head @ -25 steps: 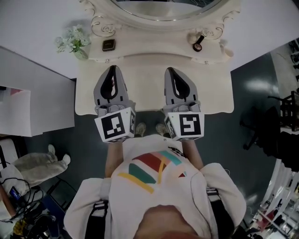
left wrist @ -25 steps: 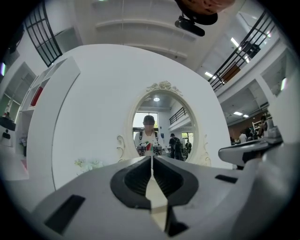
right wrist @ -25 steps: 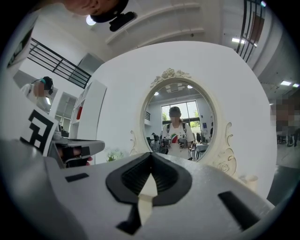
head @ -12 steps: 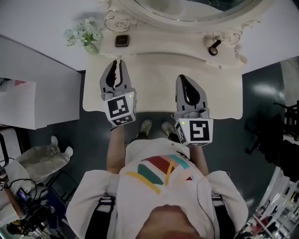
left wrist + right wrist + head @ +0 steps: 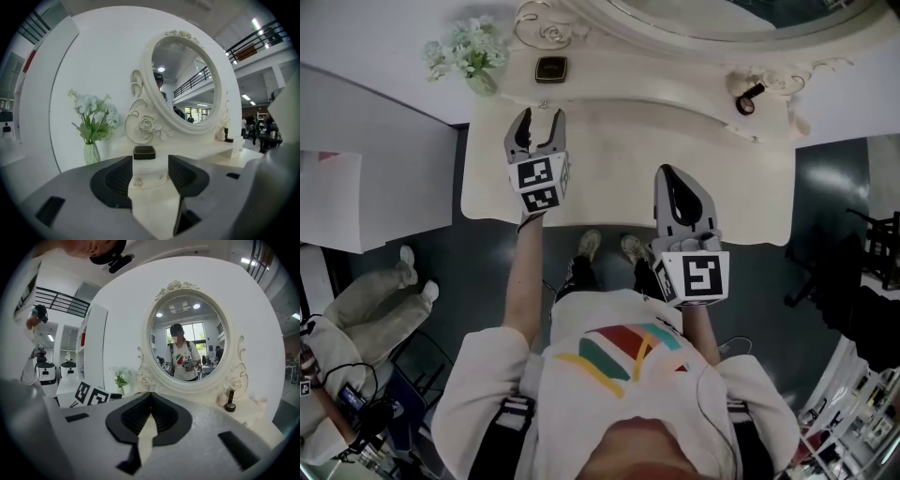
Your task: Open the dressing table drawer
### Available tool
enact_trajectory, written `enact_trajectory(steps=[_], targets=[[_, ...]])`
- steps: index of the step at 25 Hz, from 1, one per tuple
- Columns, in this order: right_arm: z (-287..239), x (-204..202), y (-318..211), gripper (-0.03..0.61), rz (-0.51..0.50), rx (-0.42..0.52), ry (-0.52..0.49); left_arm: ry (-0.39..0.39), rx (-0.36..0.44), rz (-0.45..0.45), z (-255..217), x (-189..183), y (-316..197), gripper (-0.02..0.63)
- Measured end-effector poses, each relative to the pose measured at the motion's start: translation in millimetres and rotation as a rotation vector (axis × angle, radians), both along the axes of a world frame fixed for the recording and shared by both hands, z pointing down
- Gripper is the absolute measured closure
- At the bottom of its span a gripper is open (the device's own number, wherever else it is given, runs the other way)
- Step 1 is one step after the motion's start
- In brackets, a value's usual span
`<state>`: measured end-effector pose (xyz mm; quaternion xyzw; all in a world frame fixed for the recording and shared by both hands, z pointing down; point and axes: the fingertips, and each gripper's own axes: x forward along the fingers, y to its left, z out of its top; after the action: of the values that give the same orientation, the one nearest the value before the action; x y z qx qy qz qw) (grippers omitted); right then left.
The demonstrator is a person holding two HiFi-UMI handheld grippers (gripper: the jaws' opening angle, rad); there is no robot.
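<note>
Left tongs [image 5: 540, 118] sit at upper left of the head view, over the back left of the worktop [image 5: 619, 164], pointing at the raised shelf under the mirror [image 5: 187, 79]; its jaws stand wide apart and have just been opening; they grip nothing. In the left gripper view the drawer [image 5: 152, 177] is at lower centre, straight ahead in the gap between the jaws, set into the shelf front; it appears shut, its face level with the surround. The knob [image 5: 137, 183] shows in that gap, nearer the left pad; neither pad presses on it; whether it touches that pad cannot be told. A dark box [image 5: 144, 152] rests on the shelf directly above the drawer; a vase [image 5: 91, 152] of pale flowers stands to its left, against the wall. Right tongs [image 5: 669, 174] are at centre right of the head view, over the front right part of the worktop, well apart from the left tongs; its jaws meet at the tips, shut and empty. A small dark bottle [image 5: 750, 97] lies at upper right on the shelf. In the right gripper view the mirror reflects the person holding both tongs.
</note>
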<state>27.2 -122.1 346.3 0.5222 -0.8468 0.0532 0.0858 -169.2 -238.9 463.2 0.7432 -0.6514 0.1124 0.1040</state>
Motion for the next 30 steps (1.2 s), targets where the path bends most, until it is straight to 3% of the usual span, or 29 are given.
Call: enact_trajectory(steps=[3,11,30], targets=[[10,-6,-2,0.578,-0.009,-0.025,0.009,0.03,-0.053,-0.007,25,-9,-12,0.399],[38,-14,-4,0.578,-0.01,-0.082,0.024,0.002,-0.16,0.008,77,-17,-38,0.41],[62,-22,7,0.578,-0.003,-0.132,0.047,-0.042,-0.257,0.009,112,-28,-50,0.504]])
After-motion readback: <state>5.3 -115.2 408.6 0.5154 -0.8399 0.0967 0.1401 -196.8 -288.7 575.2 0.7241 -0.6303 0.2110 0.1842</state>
